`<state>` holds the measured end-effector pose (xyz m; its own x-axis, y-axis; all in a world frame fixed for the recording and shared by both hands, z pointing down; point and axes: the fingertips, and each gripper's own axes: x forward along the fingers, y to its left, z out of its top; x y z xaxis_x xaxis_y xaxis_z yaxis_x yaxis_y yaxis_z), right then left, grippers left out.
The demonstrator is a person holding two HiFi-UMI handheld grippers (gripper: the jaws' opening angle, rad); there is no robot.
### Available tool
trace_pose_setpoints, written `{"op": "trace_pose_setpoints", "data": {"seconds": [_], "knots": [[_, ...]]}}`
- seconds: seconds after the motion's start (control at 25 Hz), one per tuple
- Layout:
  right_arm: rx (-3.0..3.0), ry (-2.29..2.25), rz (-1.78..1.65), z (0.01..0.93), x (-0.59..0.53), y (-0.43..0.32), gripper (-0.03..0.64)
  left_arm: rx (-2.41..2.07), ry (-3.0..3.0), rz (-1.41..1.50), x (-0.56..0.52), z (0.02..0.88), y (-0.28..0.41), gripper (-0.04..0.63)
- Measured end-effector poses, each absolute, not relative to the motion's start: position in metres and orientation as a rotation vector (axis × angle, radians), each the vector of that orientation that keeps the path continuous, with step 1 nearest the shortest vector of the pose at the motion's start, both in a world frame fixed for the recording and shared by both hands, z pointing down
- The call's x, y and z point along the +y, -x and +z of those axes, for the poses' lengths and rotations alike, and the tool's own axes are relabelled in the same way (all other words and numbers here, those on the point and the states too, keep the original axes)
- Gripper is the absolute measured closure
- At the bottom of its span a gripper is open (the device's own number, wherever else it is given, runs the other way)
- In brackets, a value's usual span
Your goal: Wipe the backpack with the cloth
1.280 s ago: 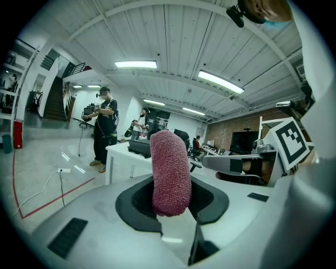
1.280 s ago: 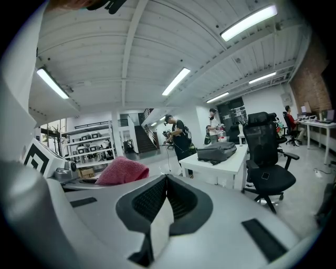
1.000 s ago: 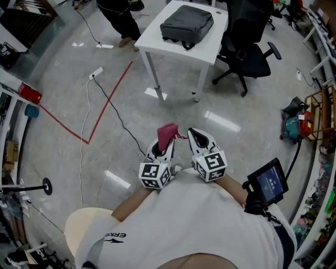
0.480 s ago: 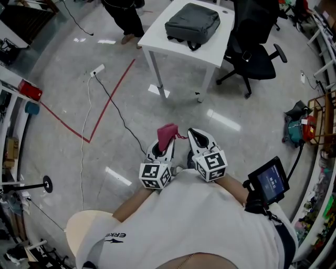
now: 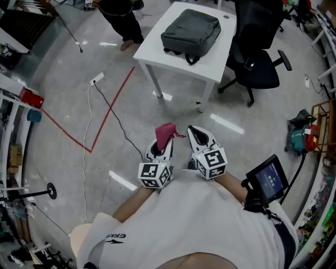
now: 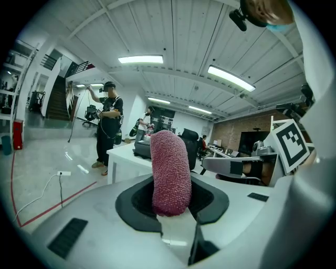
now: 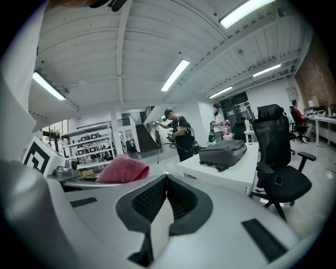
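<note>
A dark grey backpack (image 5: 190, 31) lies flat on a white table (image 5: 219, 64) far ahead; it also shows in the right gripper view (image 7: 223, 154). My left gripper (image 5: 162, 141) is shut on a folded pink cloth (image 5: 166, 132), which sticks up between the jaws (image 6: 170, 178). My right gripper (image 5: 197, 137) is held beside it, shut with nothing between its jaws (image 7: 164, 184). Both grippers are close to my body, well short of the table. The pink cloth (image 7: 122, 169) shows at the left of the right gripper view.
A black office chair (image 5: 255, 58) stands right of the table. A person (image 5: 118, 13) stands beyond the table's left end. A red tape line (image 5: 107, 110) and a white cable (image 5: 86, 136) cross the shiny floor. A small screen (image 5: 269, 179) sits at my right.
The table and backpack have shifted a little in the head view as the camera moved. Both grippers keep their place, the cloth still held.
</note>
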<state>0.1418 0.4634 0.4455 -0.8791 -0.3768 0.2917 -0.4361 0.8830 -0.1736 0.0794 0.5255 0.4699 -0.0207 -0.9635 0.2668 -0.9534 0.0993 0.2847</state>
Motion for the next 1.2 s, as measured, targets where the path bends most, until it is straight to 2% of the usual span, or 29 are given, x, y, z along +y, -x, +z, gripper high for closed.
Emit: {"op": "trace_pose_setpoints", "data": {"seconds": [0.64, 0.92, 1.2], "knots": [[-2.805, -0.644, 0.417, 0.452, 0.325, -0.133, 0.612, -1.985, -1.904, 0.008, 0.379, 0.46, -0.075, 0.489], [-2.773, -0.738, 0.429, 0.462, 0.28, -0.111, 0.612, -1.955, -1.94, -0.037, 0.332, 0.464, -0.037, 0.489], [-2.747, -0.834, 0.414, 0.456, 0.232, -0.054, 0.612, -1.88, -2.024, -0.034, 0.275, 0.458, 0.024, 0.489]]}}
